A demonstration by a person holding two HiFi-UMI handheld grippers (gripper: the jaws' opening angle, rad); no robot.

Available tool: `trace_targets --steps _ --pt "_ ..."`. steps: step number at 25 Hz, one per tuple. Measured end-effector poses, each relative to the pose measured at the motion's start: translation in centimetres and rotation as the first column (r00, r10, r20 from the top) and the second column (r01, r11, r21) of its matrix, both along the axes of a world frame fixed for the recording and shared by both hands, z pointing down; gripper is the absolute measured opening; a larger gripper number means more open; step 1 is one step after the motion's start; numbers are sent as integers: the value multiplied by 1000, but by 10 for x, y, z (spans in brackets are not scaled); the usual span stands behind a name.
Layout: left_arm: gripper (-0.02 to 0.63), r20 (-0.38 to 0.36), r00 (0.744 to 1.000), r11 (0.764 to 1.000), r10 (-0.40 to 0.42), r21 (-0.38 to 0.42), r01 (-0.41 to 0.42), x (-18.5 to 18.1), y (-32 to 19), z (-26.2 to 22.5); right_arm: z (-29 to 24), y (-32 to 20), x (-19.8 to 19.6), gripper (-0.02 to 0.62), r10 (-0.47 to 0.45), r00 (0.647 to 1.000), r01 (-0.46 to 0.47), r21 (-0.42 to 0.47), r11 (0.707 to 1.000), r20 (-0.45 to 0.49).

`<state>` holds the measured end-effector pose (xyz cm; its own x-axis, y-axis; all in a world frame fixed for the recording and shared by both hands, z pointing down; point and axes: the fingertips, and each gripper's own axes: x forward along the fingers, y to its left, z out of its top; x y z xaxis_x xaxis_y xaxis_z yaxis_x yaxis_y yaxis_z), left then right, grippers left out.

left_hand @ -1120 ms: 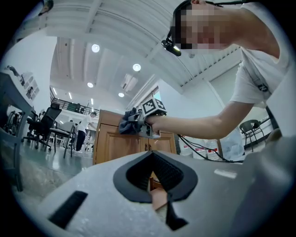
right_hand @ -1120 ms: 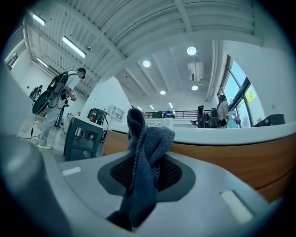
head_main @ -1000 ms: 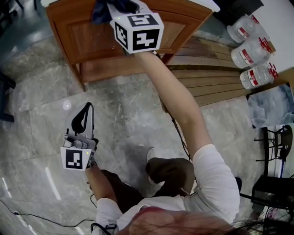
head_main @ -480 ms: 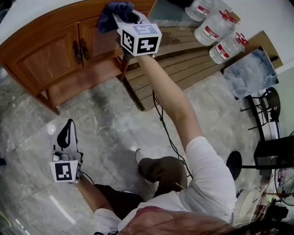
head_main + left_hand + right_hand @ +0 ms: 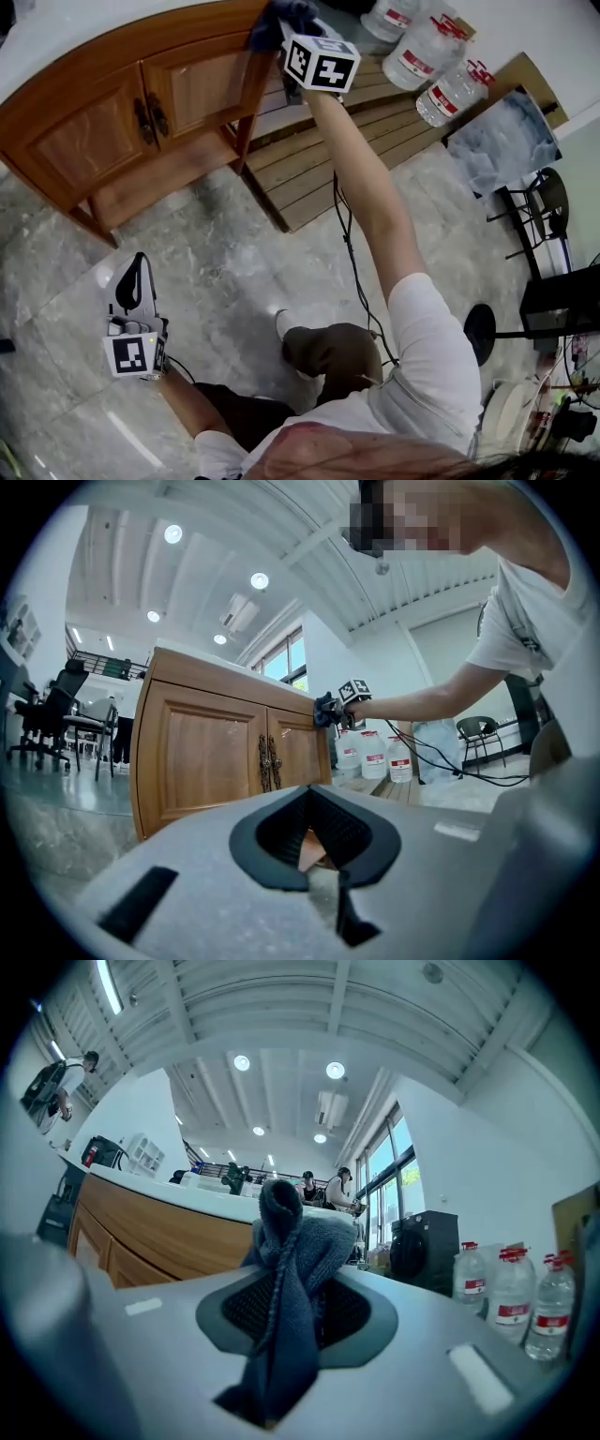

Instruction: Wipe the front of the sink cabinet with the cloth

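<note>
Head view: right gripper (image 5: 287, 37), clamped on the cloth (image 5: 279, 15), has slid from the door (image 5: 202, 86) to the cabinet's (image 5: 89, 141) right corner, likely ending this stroke. Left gripper (image 5: 137, 281) hangs closed, empty.

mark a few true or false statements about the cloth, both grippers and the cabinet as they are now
1. The right gripper has a blue cloth clamped between its jaws. True.
2. The left gripper holds a second cloth. False: its jaws are shut with nothing between them.
3. Both doors of the wooden cabinet stand open. False: both are shut, their handles side by side.
4. Water bottles with red labels stand past the cabinet's right end. True.
5. The left gripper is pressed against the cabinet front. False: it hangs low over the marble floor, well apart from the cabinet.
</note>
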<state>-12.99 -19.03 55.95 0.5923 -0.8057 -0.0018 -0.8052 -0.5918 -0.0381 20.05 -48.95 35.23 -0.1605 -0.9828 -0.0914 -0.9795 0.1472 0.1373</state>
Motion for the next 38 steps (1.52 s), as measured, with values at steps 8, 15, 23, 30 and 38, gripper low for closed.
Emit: trace_targets --steps 8,15,23,30,38 --pt "5 20 999 999 -34 14 34 -19 5 0 2 -2 2 107 28 1000 -28 10 1000 5" --pt "5 47 995 996 -83 22 82 -29 5 -3 4 54 -84 108 -172 980 164 84 983 104" --pt "5 37 983 983 -181 52 179 -51 17 -12 52 137 -309 109 -629 766 627 61 776 129" --pt "5 15 966 964 -260 57 259 -83 30 -25 93 147 -485 109 -769 633 774 -52 631 91" --pt "5 -15 950 947 -312 75 313 -110 43 -36 98 105 -524 110 -690 723 689 -103 718 33"
